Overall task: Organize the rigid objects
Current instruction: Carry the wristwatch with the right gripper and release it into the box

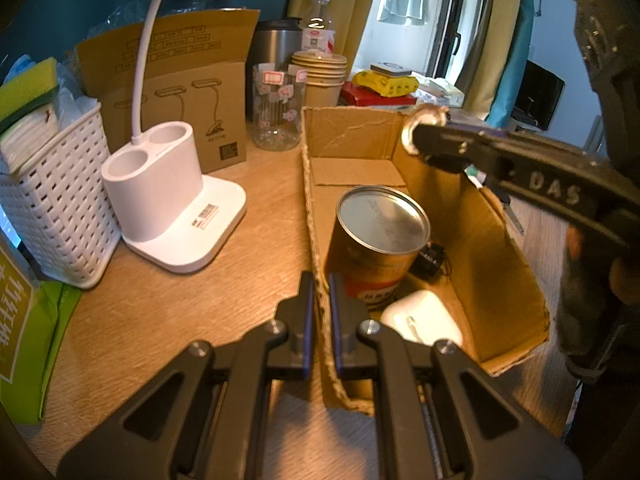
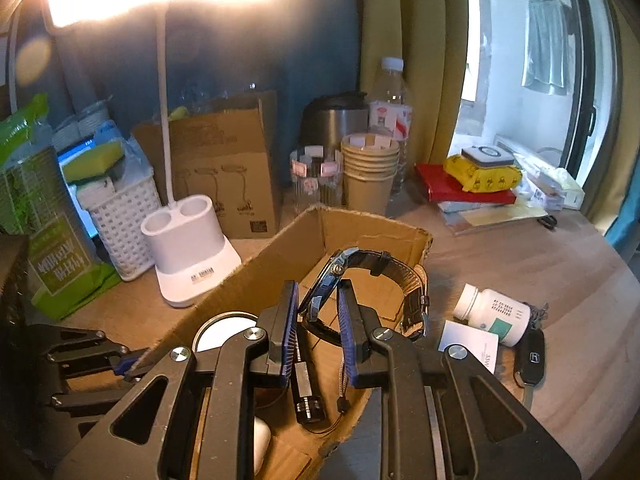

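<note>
The left gripper (image 1: pixel 321 312) sits low over the wooden surface (image 1: pixel 160 300), its fingers (image 1: pixel 307 304) pressed onto the near wall of the cardboard box (image 1: pixel 472 216), one finger outside, one inside. In that box stands a gold tin can (image 1: pixel 378 240), upright, silver lid up, with a white rounded case (image 1: pixel 420 326) just beside it and a small black item (image 1: pixel 432 256) tucked behind. And here's the right gripper (image 2: pixel 318 320), its fingers (image 2: pixel 289 320) pinching a wristwatch (image 2: pixel 340 276) by the case, the dark strap looping out to the right, held above the open box (image 2: pixel 360 224). From the left wrist view the watch (image 1: pixel 424 128) hangs over the box's far right wall. Out on the surface, right of the box, lie a white pill bottle (image 2: pixel 494 312) on its side, touching a black car key (image 2: pixel 530 358), and a white card (image 2: pixel 470 340). A white lamp base (image 1: pixel 172 208) stands left of the box.
</note>
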Tool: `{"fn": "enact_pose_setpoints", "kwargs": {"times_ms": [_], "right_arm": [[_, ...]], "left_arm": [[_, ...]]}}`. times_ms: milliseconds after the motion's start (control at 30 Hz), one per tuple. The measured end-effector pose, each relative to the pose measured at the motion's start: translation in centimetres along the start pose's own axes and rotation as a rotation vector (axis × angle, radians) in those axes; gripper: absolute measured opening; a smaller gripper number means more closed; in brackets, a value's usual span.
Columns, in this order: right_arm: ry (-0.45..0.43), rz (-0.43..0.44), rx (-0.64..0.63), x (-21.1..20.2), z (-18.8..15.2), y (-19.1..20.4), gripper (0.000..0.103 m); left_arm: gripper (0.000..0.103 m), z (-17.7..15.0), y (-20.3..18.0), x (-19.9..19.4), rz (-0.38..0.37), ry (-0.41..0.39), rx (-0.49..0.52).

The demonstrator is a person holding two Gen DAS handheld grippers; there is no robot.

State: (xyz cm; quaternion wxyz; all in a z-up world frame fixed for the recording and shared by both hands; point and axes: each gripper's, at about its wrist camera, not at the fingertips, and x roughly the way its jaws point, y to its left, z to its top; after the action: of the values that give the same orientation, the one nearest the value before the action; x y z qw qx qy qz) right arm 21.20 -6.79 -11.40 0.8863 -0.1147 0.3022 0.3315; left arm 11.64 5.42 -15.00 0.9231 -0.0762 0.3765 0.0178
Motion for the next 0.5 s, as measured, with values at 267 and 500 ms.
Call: {"fn": "enact_pose_setpoints", "kwargs": {"times_ms": [267,500], "right_arm": [[0.015,0.024,-0.031,1.1,0.2,0.5,0.016],[0.023,0.022,-0.068,1.4,0.5,1.5,0.015]], "left_arm": [[0.008,-0.1,0.0,0.0,-0.002,0.000,0.002],[0.008,-0.1,0.1,0.1,-0.002,0.000,0.000]]}}
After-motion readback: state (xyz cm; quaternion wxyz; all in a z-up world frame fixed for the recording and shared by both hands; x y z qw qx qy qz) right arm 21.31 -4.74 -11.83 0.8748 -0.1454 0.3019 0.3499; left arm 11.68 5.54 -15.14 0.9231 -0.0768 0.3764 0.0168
